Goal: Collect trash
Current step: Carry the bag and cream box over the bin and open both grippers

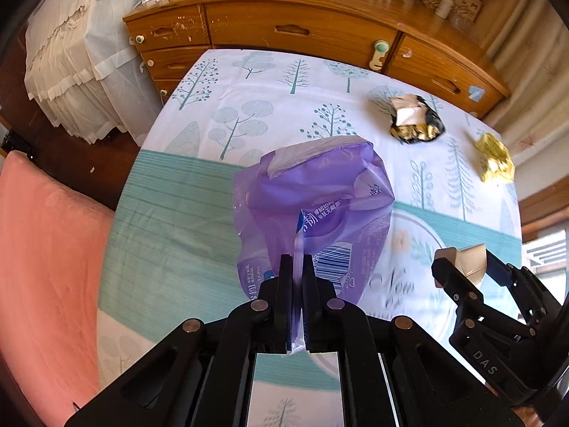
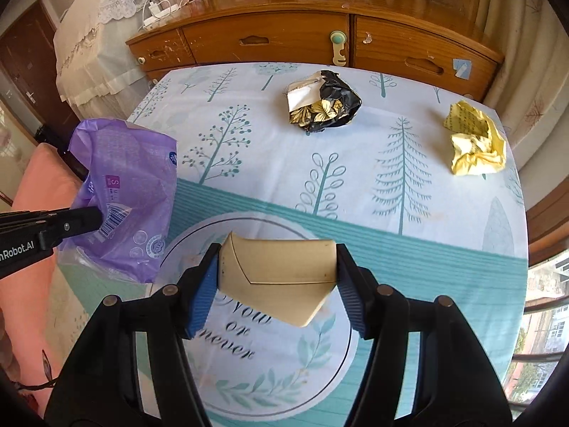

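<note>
My left gripper [image 1: 296, 267] is pinched tight on a fold of the purple plastic package [image 1: 313, 206], which hangs above the tablecloth's [image 2: 355, 192] left edge. My right gripper [image 2: 277, 284] stands partly open, its blue pads pressing both ends of a flattened cardboard tube [image 2: 281, 277]. Farther off on the cloth lie a black-and-gold crumpled wrapper [image 2: 323, 101] and a yellow paper wad [image 2: 474, 142], near the wooden dresser [image 2: 270, 39].
</note>
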Demonstrator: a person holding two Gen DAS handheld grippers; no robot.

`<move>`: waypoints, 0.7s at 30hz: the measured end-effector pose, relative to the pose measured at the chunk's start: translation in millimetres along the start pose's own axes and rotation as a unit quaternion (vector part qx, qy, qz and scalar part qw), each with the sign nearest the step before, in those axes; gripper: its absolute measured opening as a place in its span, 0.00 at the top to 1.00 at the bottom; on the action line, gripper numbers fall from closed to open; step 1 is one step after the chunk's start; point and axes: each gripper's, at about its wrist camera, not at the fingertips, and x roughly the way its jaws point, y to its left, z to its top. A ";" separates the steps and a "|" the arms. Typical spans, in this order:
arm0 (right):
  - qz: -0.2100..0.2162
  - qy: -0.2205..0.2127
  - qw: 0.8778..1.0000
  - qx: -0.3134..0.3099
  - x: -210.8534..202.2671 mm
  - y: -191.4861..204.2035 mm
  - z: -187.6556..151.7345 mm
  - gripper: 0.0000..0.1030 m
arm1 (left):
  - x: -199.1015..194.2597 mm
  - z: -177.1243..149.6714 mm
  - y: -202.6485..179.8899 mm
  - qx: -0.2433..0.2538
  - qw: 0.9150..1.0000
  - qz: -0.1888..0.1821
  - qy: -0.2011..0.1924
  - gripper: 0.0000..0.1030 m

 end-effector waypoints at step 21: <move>-0.041 -0.032 0.991 0.125 -206.1 165.0 -305.5 0.43 | -151.4 -301.0 99.6 0.103 0.989 -0.102 -0.013 0.96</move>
